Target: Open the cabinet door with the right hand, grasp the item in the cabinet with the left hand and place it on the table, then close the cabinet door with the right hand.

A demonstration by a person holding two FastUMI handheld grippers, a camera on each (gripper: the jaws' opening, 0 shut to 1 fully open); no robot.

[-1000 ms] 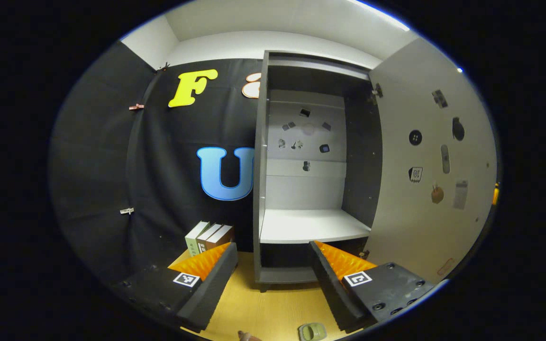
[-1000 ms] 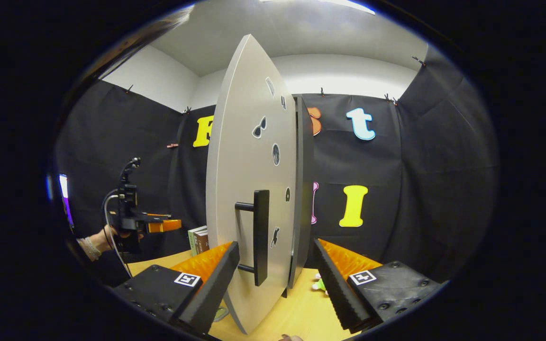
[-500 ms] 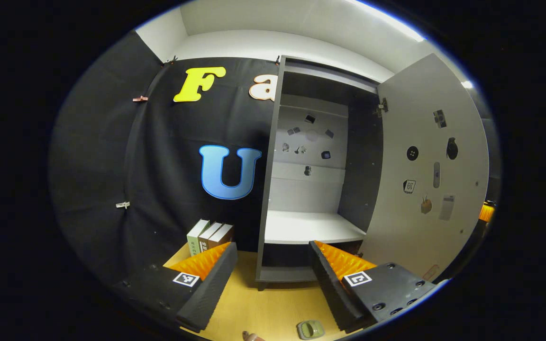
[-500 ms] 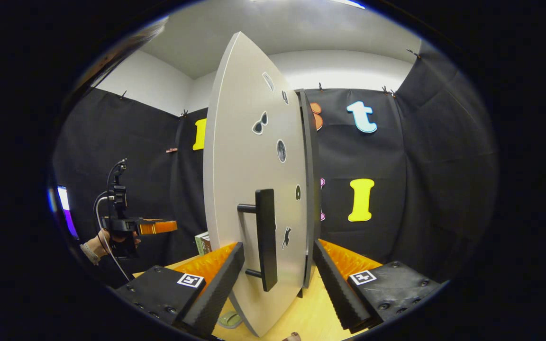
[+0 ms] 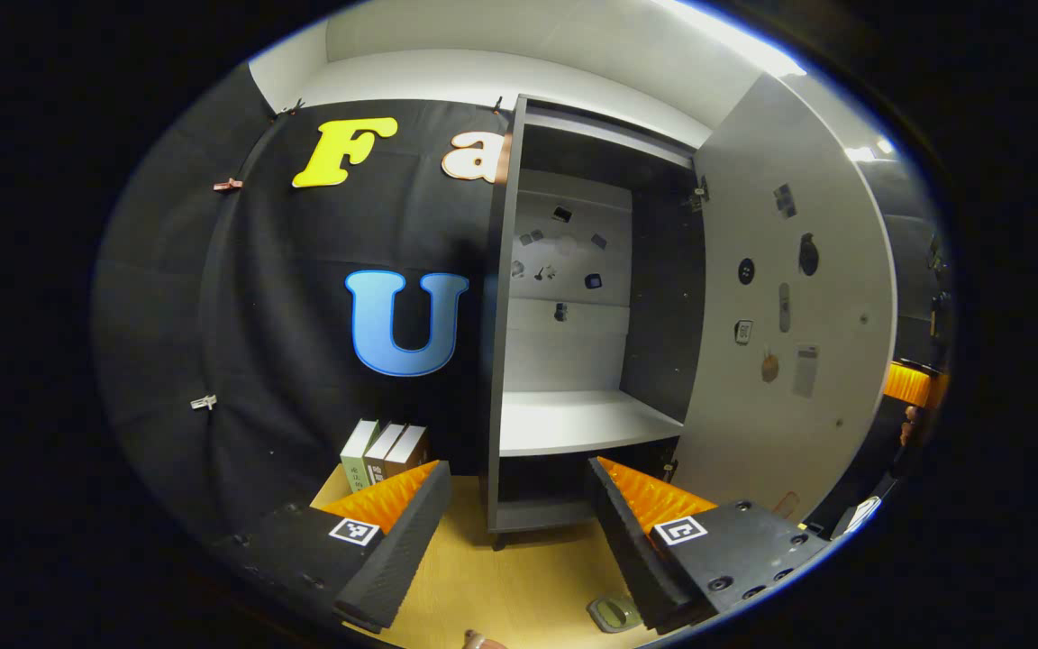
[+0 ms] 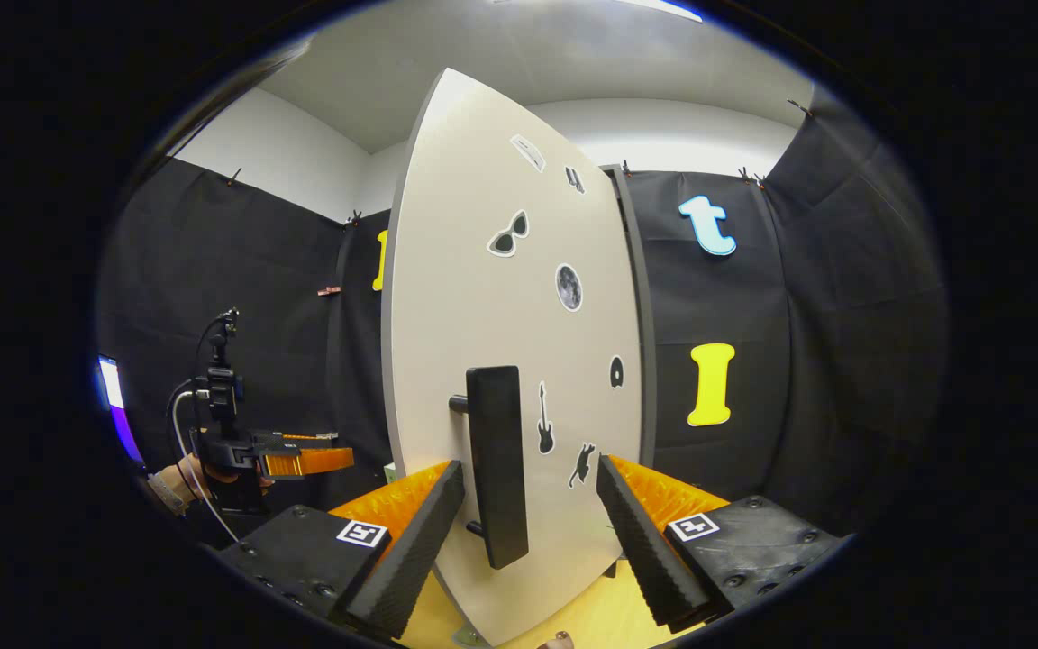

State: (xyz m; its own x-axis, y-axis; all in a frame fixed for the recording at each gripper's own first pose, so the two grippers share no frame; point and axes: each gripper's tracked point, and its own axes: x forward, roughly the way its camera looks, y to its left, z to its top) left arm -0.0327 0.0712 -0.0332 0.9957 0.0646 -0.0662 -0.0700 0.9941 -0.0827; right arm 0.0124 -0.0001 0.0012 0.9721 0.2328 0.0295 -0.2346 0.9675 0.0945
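The grey cabinet (image 5: 519, 297) stands open, and its white shelf (image 5: 573, 419) is bare. Its door (image 5: 789, 297) hangs ajar on the right. A small olive-green item (image 5: 614, 613) lies on the wooden table (image 5: 519, 586) in front of the cabinet. My left gripper (image 5: 516, 469) is open and empty, above the table and facing the cabinet. My right gripper (image 6: 530, 465) is open, with the door's black handle (image 6: 494, 464) standing between its fingers; the left finger is close to the handle. The door's outer face (image 6: 501, 342) carries stickers.
Three books (image 5: 384, 448) stand on the table left of the cabinet. A hand (image 6: 181, 473) holds the left gripper (image 6: 294, 455) at the left of the right gripper view. The right gripper's finger (image 5: 911, 383) peeks past the door's edge.
The door has swung partway toward the cabinet front, with the right gripper following its handle. The left gripper has drifted slightly, so the green item now sits lower right.
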